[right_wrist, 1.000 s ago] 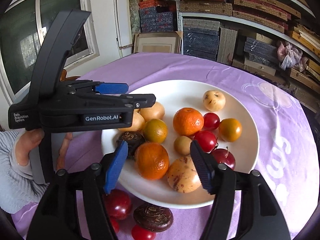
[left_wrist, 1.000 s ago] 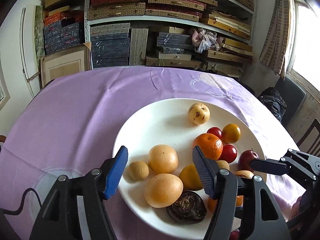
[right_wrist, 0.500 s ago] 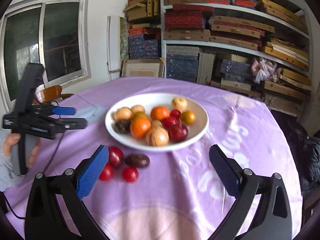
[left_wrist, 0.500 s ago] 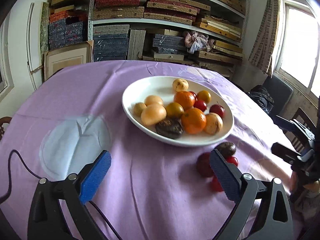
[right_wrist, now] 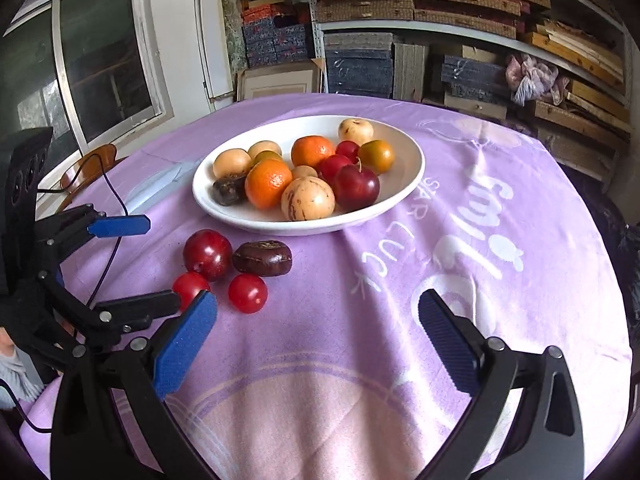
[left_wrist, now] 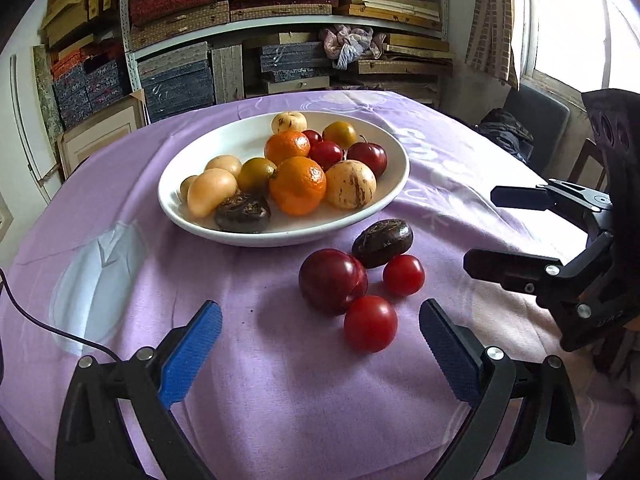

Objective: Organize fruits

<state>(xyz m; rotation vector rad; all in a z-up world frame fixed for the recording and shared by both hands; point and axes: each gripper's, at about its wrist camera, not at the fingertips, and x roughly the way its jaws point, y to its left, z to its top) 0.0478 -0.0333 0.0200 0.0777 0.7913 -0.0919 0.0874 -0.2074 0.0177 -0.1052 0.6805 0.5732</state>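
Note:
A white plate holds several fruits: oranges, yellow fruits, red plums and a dark passion fruit. On the purple cloth in front of it lie a dark red plum, a dark passion fruit and two small red fruits. My left gripper is open and empty, just short of these loose fruits. My right gripper is open and empty, to their right.
Shelves stacked with boxes stand behind the round table. A black cable trails over the left of the cloth. A window and a wooden chair are at the left; a dark chair is at the right.
Both grippers have pulled back from over the plate toward the table's near side and opened wider. The loose fruits on the cloth now lie in front of the left gripper.

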